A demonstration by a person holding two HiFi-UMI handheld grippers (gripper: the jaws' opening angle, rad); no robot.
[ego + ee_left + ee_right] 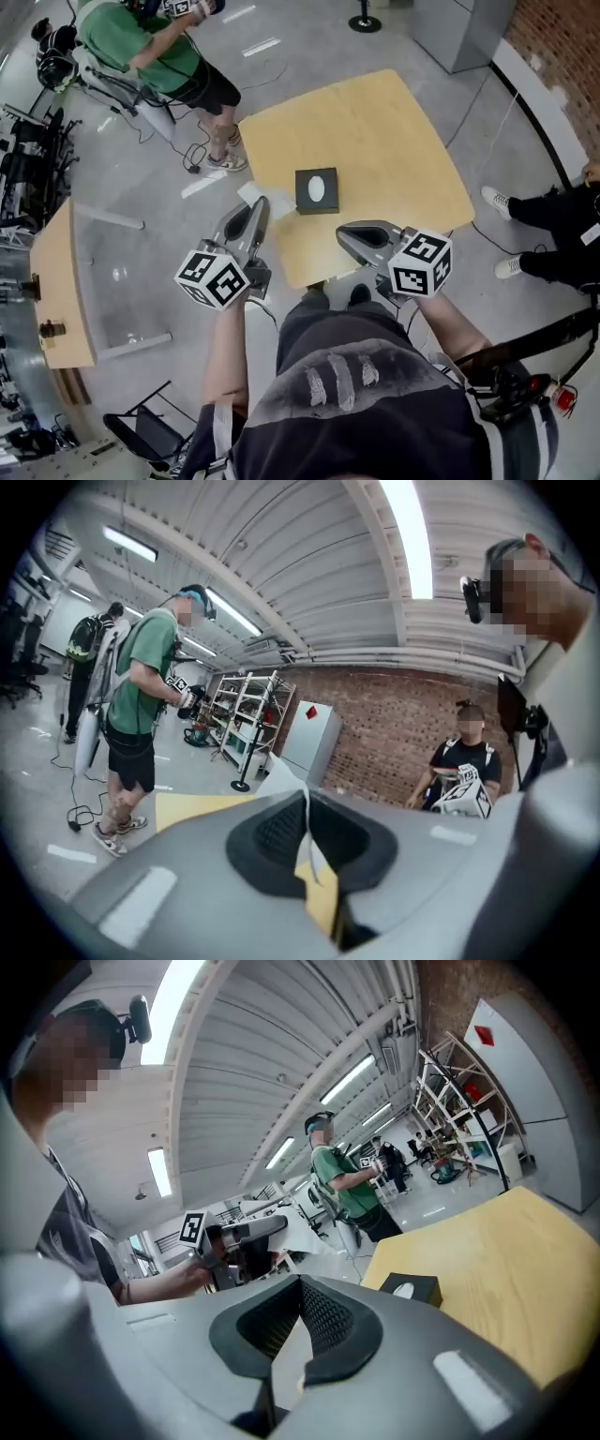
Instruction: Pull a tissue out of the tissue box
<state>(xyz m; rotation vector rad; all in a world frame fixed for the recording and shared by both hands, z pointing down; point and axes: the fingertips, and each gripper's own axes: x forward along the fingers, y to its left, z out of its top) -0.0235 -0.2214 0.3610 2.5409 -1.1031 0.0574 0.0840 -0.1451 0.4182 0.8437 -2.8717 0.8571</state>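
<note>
White tissue (279, 776) edge-on between left tongs (306, 801), mostly unseen

Tissue box (317, 190) stands on the surface (375, 131), toward its near edge. Tissue (274, 201) is just left of the box, between the jaws of the left claw (260, 208). Right claw (352, 236) lies before the box, over the near edge, apart from the left claw

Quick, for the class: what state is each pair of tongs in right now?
Left tongs: closed on a tissue.
Right tongs: closed, nothing between them.
</note>
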